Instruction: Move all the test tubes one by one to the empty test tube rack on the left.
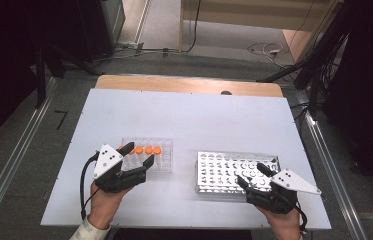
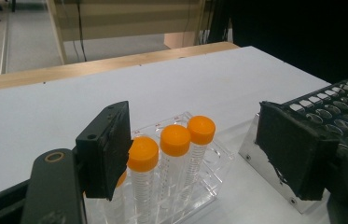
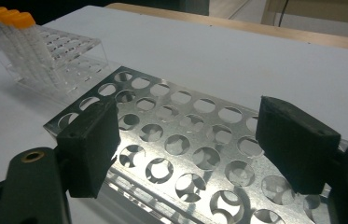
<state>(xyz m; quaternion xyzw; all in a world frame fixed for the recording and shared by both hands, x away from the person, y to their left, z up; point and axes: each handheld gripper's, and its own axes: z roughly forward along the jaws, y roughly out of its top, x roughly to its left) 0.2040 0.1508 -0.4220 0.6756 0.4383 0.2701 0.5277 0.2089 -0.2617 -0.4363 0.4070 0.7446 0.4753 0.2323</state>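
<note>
Spread left tool (image 1: pixel 135 156) over orange-capped tubes (image 1: pixel 146 150), spread right tool (image 1: pixel 254 174) over metal rack (image 1: pixel 224 170).

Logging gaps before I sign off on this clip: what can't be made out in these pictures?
- How many orange-capped tubes stand in the clear rack: in the left gripper view a jaw of the left claw covers one; in the high view that claw overlaps the row.
- The metal rack: its near end is cut off by the bottom edge of the right gripper view, behind the right claw.
- Tube contents: too small and blurred.
</note>
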